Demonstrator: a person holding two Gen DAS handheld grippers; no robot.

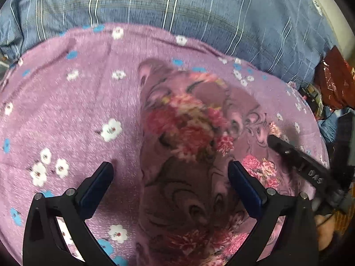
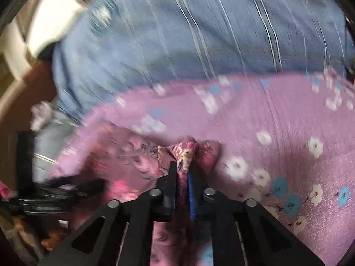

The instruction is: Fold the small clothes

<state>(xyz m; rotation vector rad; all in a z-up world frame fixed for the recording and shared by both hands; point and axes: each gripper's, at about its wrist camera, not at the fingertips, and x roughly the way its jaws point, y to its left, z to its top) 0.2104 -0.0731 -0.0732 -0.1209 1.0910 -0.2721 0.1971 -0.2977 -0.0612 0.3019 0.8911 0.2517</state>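
Observation:
A small mauve garment with pink and red flower print (image 1: 188, 133) lies in a long bunched strip on a purple flowered blanket (image 1: 66, 110). My left gripper (image 1: 170, 173) is open above its near part, fingers on either side and not touching it. My right gripper (image 2: 183, 173) is shut on a bunched edge of the same garment (image 2: 186, 150), which sticks out past the fingertips. The right gripper also shows at the right of the left wrist view (image 1: 295, 155), at the garment's right edge. Both views are motion-blurred.
A blue striped cloth (image 1: 177, 11) covers the bed beyond the blanket. A red plastic bag (image 1: 332, 77) and clutter lie off the blanket's right side. The left gripper shows blurred at the lower left of the right wrist view (image 2: 66, 188).

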